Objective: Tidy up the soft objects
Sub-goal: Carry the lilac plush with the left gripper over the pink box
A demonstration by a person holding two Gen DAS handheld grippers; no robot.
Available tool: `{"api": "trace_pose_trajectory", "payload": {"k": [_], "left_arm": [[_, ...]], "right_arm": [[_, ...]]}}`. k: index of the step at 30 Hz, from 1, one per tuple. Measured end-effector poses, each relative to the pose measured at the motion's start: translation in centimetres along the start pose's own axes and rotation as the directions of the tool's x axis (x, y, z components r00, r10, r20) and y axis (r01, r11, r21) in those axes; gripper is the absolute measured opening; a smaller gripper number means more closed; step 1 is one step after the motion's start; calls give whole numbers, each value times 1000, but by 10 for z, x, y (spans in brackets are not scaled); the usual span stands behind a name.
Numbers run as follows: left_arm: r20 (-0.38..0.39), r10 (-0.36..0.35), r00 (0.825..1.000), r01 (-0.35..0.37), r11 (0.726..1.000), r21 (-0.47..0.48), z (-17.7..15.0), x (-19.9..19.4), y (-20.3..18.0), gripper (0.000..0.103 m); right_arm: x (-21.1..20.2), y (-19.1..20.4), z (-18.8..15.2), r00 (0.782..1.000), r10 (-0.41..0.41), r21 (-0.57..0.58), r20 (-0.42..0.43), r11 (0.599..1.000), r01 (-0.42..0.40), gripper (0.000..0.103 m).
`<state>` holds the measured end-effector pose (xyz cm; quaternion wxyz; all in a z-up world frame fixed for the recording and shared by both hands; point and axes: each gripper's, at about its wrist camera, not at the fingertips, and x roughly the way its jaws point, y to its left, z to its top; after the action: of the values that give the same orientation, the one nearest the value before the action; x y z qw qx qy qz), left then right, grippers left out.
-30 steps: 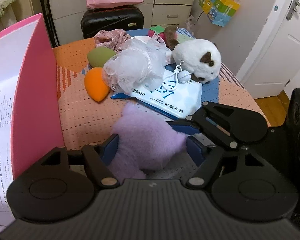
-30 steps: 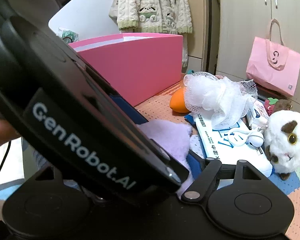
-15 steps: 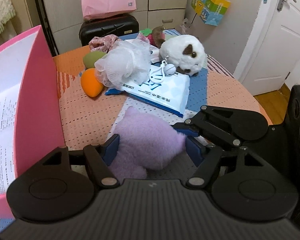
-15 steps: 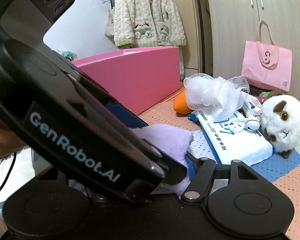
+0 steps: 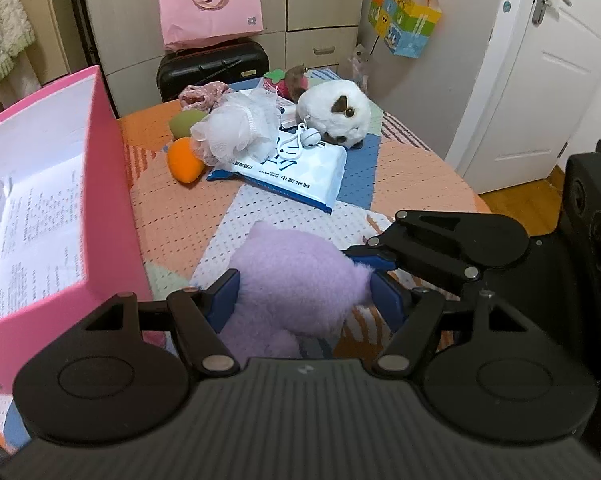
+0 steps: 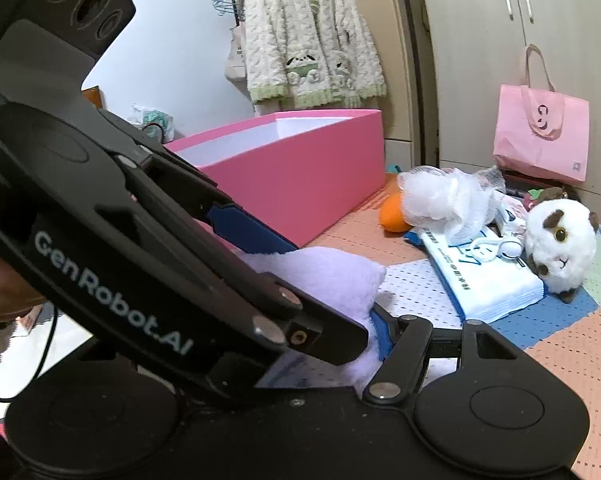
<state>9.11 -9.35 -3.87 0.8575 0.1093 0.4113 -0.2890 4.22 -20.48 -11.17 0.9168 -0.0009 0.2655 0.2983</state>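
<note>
A fluffy purple plush point(image 5: 296, 280) sits between the blue pads of my left gripper point(image 5: 304, 296), which is shut on it and holds it above the table; it also shows in the right wrist view point(image 6: 328, 276). My right gripper point(image 5: 370, 258) reaches in from the right, touching the same plush; the left gripper's body hides most of its jaws in its own view. An open pink box point(image 5: 56, 216) stands at the left. On the table lie a white mesh sponge point(image 5: 240, 128), an orange sponge point(image 5: 184, 164), a green sponge point(image 5: 186, 122), a white-and-brown plush animal point(image 5: 336, 116) and a wipes pack point(image 5: 288, 172).
The round table point(image 5: 416, 172) has a patchwork cloth. A black suitcase point(image 5: 212, 68) and pink bag point(image 5: 208, 4) stand behind it. A white door point(image 5: 540, 72) is at the right. A cardigan point(image 6: 308, 40) hangs on the wall.
My left gripper has lifted and pulled back with the purple plush; the table items look farther away and the box's inside shows more. The right gripper stays against the plush.
</note>
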Motion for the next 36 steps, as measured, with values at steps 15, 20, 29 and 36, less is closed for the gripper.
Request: {"api": "trace_pose_trajectory", "payload": {"k": [15, 20, 29, 36], "left_arm": [[36, 9, 999, -5, 995, -104, -23, -82, 25, 70], [78, 43, 996, -33, 992, -120, -19, -115, 43, 70], [176, 104, 979, -76, 985, -156, 3, -136, 94, 70], [203, 105, 973, -66, 980, -189, 38, -105, 151, 70]], "right_arm": [[-18, 38, 36, 987, 155, 3, -33, 988, -155, 71], [-14, 56, 62, 981, 193, -46, -23, 980, -194, 70], [9, 77, 115, 979, 202, -147, 3, 969, -199, 70], [59, 67, 157, 983, 186, -219, -13, 958, -184, 70]]}}
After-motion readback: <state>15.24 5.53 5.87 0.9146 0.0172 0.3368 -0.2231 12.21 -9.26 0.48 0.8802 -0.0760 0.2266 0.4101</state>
